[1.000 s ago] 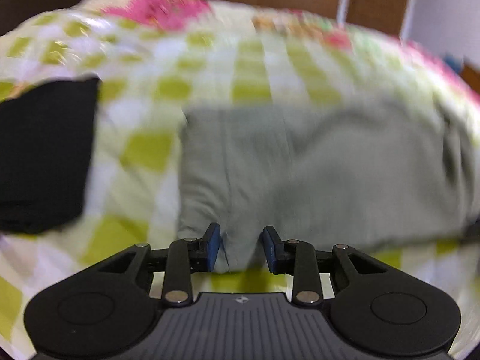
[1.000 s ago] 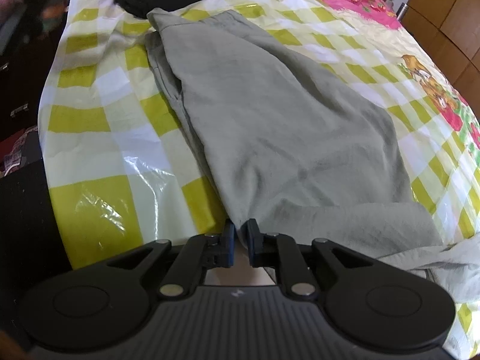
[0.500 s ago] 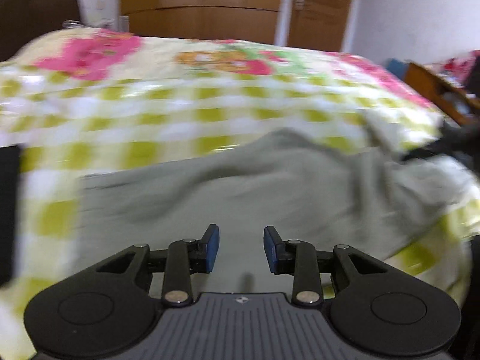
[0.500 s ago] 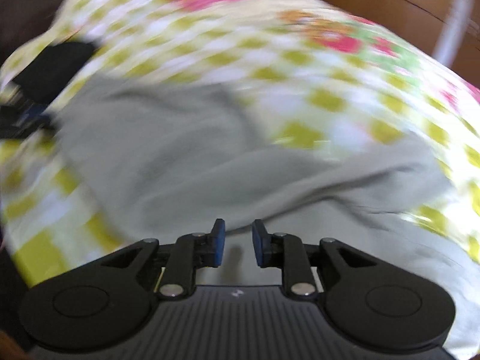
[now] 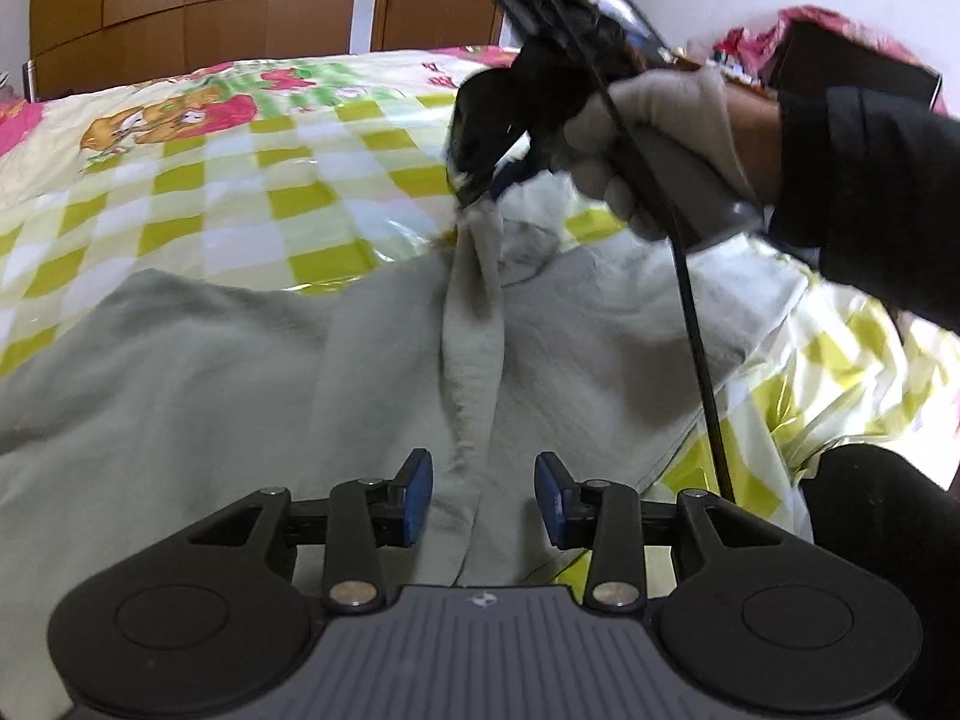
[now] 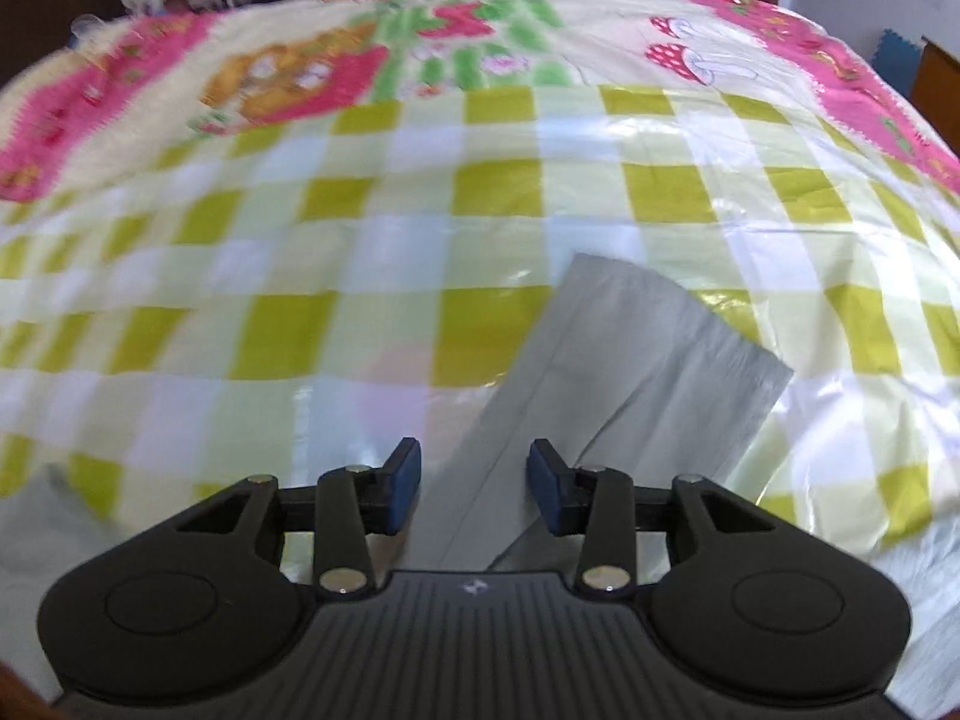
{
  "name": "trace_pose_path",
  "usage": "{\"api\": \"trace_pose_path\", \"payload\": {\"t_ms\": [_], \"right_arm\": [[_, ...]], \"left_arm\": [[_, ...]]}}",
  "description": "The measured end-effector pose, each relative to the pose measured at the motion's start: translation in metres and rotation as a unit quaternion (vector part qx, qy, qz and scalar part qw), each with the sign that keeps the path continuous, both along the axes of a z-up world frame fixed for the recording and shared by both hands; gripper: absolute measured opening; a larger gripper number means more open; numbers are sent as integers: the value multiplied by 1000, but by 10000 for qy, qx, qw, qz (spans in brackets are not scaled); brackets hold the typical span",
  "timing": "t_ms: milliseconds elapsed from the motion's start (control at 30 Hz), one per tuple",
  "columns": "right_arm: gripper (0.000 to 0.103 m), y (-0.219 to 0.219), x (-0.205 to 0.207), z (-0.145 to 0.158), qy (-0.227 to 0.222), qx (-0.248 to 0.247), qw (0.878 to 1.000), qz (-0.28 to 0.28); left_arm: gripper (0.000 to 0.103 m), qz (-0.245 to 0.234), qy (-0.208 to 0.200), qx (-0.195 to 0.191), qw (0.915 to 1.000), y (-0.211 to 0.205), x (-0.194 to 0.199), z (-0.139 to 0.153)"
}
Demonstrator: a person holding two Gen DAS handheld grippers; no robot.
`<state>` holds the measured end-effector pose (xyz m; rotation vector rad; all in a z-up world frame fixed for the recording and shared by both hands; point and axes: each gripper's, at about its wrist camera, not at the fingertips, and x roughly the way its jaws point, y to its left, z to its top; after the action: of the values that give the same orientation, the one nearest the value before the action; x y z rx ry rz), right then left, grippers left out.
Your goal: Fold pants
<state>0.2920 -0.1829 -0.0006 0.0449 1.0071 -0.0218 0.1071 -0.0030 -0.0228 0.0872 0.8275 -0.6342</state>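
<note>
While both hand-held grippers stand apart, just widening, pants lie between, unpinched.

I can read no words, numbers or labels anywhere; only a small embossed emblem, too tiny to make out, sits on each gripper body below my cameras.

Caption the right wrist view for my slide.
Right gripper, jaws just opened wider, grey pants leg between them, over the yellow-checked bed cover.
</note>
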Motion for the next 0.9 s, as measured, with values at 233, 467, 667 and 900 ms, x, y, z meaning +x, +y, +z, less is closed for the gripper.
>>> {"api": "trace_pose_path", "payload": {"t_ms": [233,467,667,900], "right_arm": [[2,-67,-39,51,-781,1268,9878,-449],[2,-169,-185,77,-1764,2053,9541,-1279],[5,-220,-228,-8,-1108,2325,9421,-2147],[29,-238,-215,-19,-1338,2759,9258,-2210]], "left_arm": [[49,-17,-275,-19,9996,-12,-4,18],[50,-454,-50,255,9986,-53,-8,-4],[50,-580,-164,658,9960,-73,-9,-9],[51,-539,-149,754,9956,-81,-5,-9]]}}
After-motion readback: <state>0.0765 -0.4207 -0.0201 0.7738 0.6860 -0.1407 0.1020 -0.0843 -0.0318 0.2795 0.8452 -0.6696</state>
